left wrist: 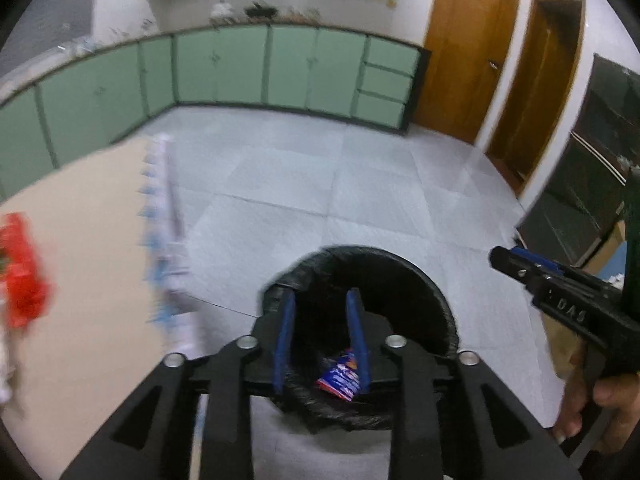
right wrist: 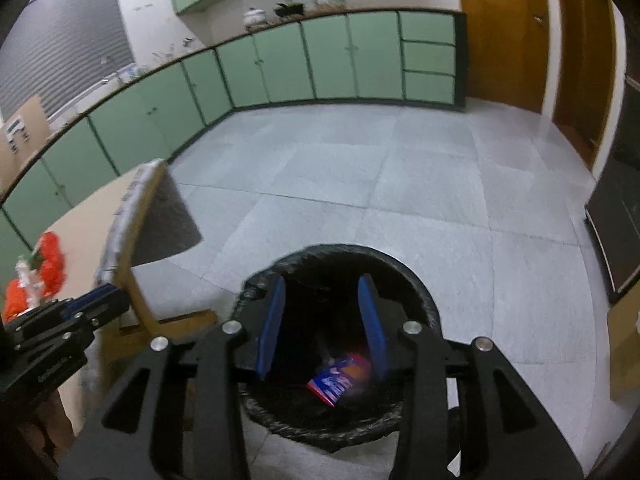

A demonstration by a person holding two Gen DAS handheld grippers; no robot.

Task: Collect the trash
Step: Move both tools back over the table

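We are in a kitchen with pale floor tiles, green cabinets (right wrist: 276,64) along the far wall at twelve o'clock and wooden doors (right wrist: 500,36) toward two o'clock. Below us stands the black-lined bin (right wrist: 416,292), and both tools hang over its mouth. Our left gripper (left wrist: 321,300) has its jaws parted with nothing between the blue pads; our right gripper (right wrist: 322,284) is likewise released and empty. A red-and-blue wrapper (right wrist: 340,380) lies at the bottom of the bin, at about six o'clock in both wrist views, so we judge that piece of trash is already delivered. At nine o'clock the beige table (left wrist: 88,248) carries a red item (left wrist: 24,276) and what may be a clear bottle, blurred. We reckon those are left to collect.
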